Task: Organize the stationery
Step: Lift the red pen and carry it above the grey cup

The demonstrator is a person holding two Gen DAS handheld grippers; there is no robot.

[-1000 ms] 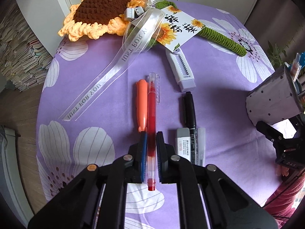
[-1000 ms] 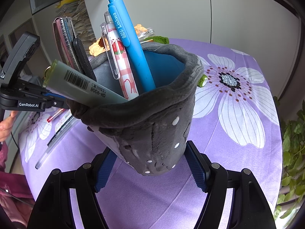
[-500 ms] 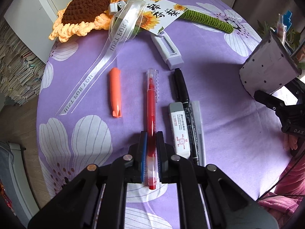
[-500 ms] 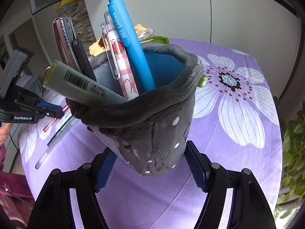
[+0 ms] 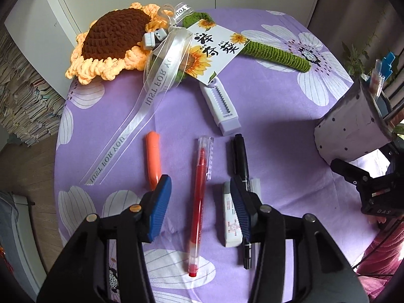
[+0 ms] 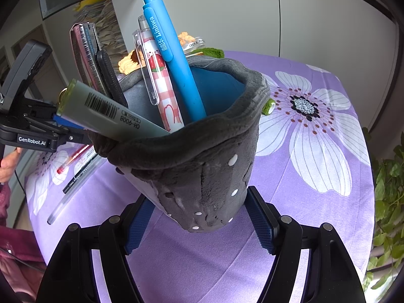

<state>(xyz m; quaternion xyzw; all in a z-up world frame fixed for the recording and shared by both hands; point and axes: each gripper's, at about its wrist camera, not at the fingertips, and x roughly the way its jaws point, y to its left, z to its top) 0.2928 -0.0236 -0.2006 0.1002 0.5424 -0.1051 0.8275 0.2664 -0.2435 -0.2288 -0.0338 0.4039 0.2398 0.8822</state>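
My left gripper (image 5: 200, 202) is open and empty, its jaws wide apart on either side of a red pen (image 5: 198, 202) that lies on the purple flowered cloth. An orange marker (image 5: 152, 160) lies to its left. A white eraser (image 5: 231, 217), a black pen (image 5: 241, 166) and a clear pen lie to its right. My right gripper (image 6: 200, 223) is shut on a grey felt pen holder (image 6: 202, 166), which also shows in the left wrist view (image 5: 351, 131). The holder contains a blue pen (image 6: 171, 55), a checked pen, a green marker (image 6: 108, 111) and other items.
A crocheted sunflower (image 5: 113, 43) with a ribbon and a card lies at the far side of the round table. A lilac correction tape (image 5: 222, 108) lies near it. Stacked papers are on the left beyond the table edge. A plant (image 6: 388, 202) stands on the right.
My left gripper held the red pen shut, shifted it to the right away from the orange marker, then opened and let it go on the cloth. The right gripper has not moved.
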